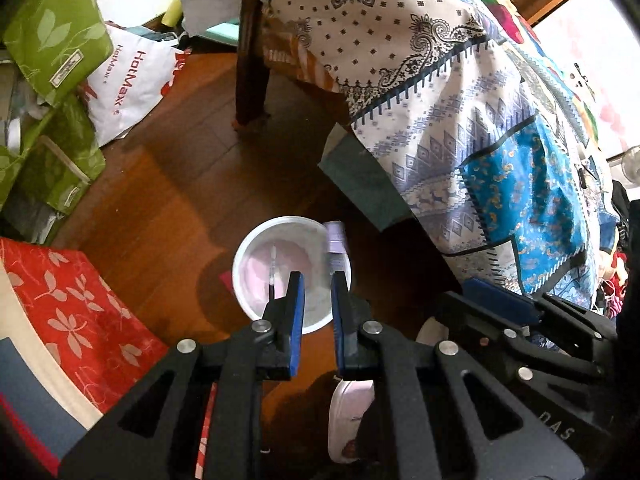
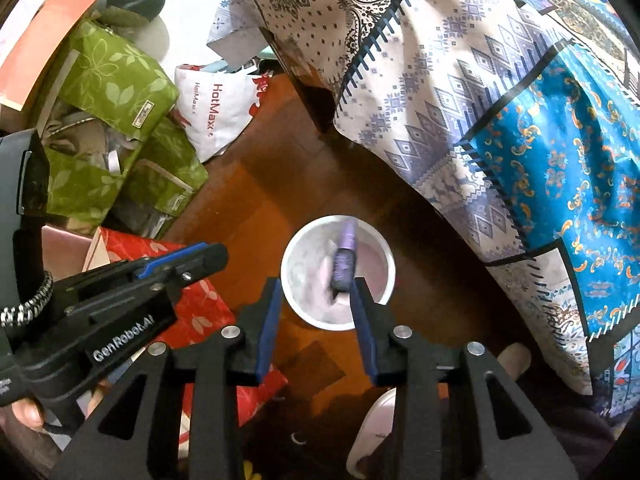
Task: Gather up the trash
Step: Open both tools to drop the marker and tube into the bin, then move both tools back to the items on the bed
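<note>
A round white bin (image 1: pixel 290 276) stands on the wooden floor; it also shows in the right wrist view (image 2: pixel 338 272). A small purple bottle (image 2: pixel 343 258), blurred, is over or inside the bin, and appears above its right rim in the left wrist view (image 1: pixel 335 246). A thin pen-like stick (image 1: pixel 273 276) lies in the bin. My left gripper (image 1: pixel 317 280) hovers over the bin, open and empty. My right gripper (image 2: pixel 316 292) is open above the bin, with the bottle just past its right finger (image 2: pixel 362 320), apparently free of it.
A bed with a patterned quilt (image 1: pixel 460 120) fills the right side, its wooden leg (image 1: pixel 250 80) behind the bin. Green fabric boxes (image 1: pixel 52 40), a white HotMax bag (image 1: pixel 128 80) and a red floral box (image 1: pixel 72 320) crowd the left. A white slipper (image 1: pixel 348 420) lies near me.
</note>
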`<state>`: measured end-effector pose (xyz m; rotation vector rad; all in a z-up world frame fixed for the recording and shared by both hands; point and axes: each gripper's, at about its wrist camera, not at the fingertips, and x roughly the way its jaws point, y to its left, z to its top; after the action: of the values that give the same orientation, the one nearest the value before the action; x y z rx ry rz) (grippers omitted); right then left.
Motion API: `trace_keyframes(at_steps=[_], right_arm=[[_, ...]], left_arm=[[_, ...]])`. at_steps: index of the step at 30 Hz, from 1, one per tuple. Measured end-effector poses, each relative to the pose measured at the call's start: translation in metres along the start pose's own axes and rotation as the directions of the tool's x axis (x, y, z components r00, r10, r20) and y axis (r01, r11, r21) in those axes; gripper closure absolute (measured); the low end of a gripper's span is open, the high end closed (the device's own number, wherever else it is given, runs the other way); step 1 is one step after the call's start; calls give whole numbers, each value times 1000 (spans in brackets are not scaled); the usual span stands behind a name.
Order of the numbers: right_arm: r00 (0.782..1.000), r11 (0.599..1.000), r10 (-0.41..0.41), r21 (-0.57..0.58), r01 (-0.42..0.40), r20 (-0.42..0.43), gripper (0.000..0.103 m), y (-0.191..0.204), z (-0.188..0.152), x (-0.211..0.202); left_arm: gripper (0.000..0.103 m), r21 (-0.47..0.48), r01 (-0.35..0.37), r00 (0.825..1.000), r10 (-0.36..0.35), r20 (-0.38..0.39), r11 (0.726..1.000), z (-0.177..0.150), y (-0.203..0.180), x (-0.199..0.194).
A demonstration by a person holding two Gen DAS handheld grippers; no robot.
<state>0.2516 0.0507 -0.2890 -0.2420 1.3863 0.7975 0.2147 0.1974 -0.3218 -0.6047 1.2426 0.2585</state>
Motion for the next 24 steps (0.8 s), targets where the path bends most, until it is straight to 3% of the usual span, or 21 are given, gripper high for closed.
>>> trace_keyframes(at_steps=[7,14,19,24], right_arm=[[999,1000,-2,-31,3,38,71,1,-9,-22],[986,998,-14,-60,24,167,71,1,-19,-72],[954,996,-35,-65,57,298,71,-4,-29,-121],[897,993,-74,-52,107,436,71,-12,-42,-174]], left_arm=[[83,5,-19,998,18,58,1000,-6,-5,-25],[83,45,-50,983,41,178,998,-12,-27,-73],[74,79,-50,961,27,276,996,-16,-51,-112],[68,121,-46,927,-3,376,992,-21,-80,-149]])
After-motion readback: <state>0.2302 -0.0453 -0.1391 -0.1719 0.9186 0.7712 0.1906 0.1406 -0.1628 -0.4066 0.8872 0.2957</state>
